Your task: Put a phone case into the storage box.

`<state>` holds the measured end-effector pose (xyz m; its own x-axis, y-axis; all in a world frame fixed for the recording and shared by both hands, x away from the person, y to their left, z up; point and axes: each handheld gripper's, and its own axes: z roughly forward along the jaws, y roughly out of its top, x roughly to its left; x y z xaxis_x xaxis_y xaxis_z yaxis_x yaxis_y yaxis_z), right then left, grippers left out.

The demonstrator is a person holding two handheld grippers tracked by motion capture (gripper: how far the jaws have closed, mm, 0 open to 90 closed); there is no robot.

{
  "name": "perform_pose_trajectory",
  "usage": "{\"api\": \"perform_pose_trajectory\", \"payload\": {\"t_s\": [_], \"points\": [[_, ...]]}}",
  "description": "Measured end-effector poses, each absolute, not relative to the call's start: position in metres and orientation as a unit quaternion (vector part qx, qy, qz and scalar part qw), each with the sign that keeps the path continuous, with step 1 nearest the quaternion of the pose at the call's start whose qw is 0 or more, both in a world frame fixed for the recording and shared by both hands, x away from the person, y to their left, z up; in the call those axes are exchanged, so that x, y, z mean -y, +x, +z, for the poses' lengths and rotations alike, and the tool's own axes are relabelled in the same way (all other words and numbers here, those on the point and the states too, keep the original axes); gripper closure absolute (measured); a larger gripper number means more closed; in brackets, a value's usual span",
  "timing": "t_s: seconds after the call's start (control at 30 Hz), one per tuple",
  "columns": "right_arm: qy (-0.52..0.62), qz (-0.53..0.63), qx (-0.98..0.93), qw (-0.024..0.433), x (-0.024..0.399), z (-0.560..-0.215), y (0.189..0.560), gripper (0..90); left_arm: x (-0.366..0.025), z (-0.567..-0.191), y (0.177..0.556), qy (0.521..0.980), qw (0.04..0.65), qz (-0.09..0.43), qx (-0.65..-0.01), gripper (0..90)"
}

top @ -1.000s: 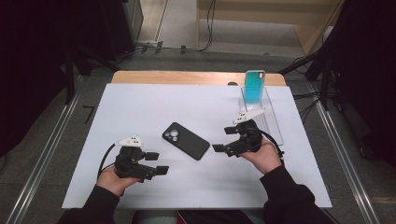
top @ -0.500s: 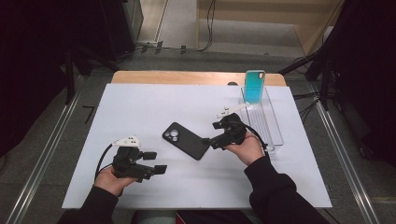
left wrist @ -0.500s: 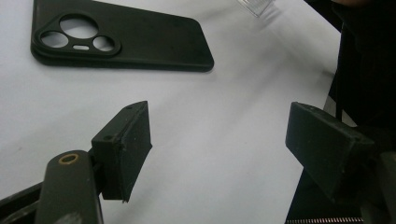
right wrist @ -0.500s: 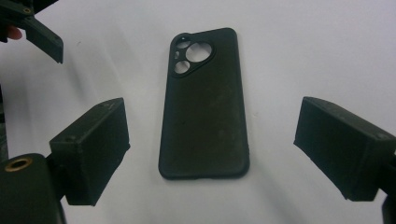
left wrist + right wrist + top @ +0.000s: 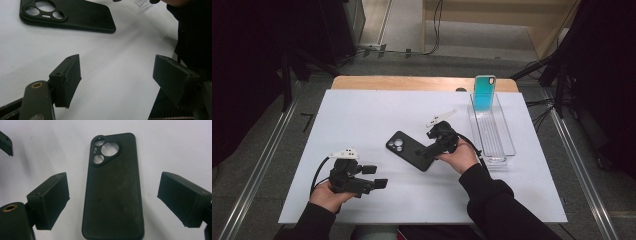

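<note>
High view: a white table (image 5: pixel 362 115) carries a black phone case (image 5: pixel 410 150), lying flat, back side up, camera cut-outs toward the far left, a little right of the middle. The right gripper (image 5: pixel 428 150) is at the near right end of the case, jaws pointing left at it; contact cannot be judged from here. The person's right hand (image 5: pixel 459 157) grips the tool from behind, dark sleeve trailing to the near edge. The left gripper (image 5: pixel 374 176) sits near the front left of the table, well apart from the case, jaws pointing right, held in the left hand (image 5: pixel 328 192). A clear tray (image 5: pixel 507 140) stands along the right side, with a teal phone (image 5: pixel 485 93) propped upright at its far end.

Left gripper view: both jaws stand wide apart with bare table between them; nothing is held. The case (image 5: pixel 67 15) lies beyond the jaws at the upper left, not touching either. A dark sleeve (image 5: pixel 192 37) closes off the right edge.

Right gripper view: the jaws are spread wide, one on each side of the case (image 5: pixel 113 190), which lies lengthwise between them with the cut-outs at the far end. White table shows between each pad and the case's long edges, so the pads are not pressing on it. A jaw tip of the left gripper (image 5: pixel 6 143) shows at the upper left corner.
</note>
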<state>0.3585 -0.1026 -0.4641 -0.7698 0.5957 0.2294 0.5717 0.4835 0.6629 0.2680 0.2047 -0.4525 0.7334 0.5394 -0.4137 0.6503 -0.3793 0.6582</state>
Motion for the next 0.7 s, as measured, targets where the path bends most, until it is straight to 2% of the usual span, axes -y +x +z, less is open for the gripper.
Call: {"api": "perform_pose_trajectory", "payload": {"t_s": [0.7], "points": [[0.329,0.34,-0.88,0.034,0.068,-0.491,0.362,8.7,-0.207,-0.452,0.268,0.828,0.429,-0.052,-0.357,22.7]]}}
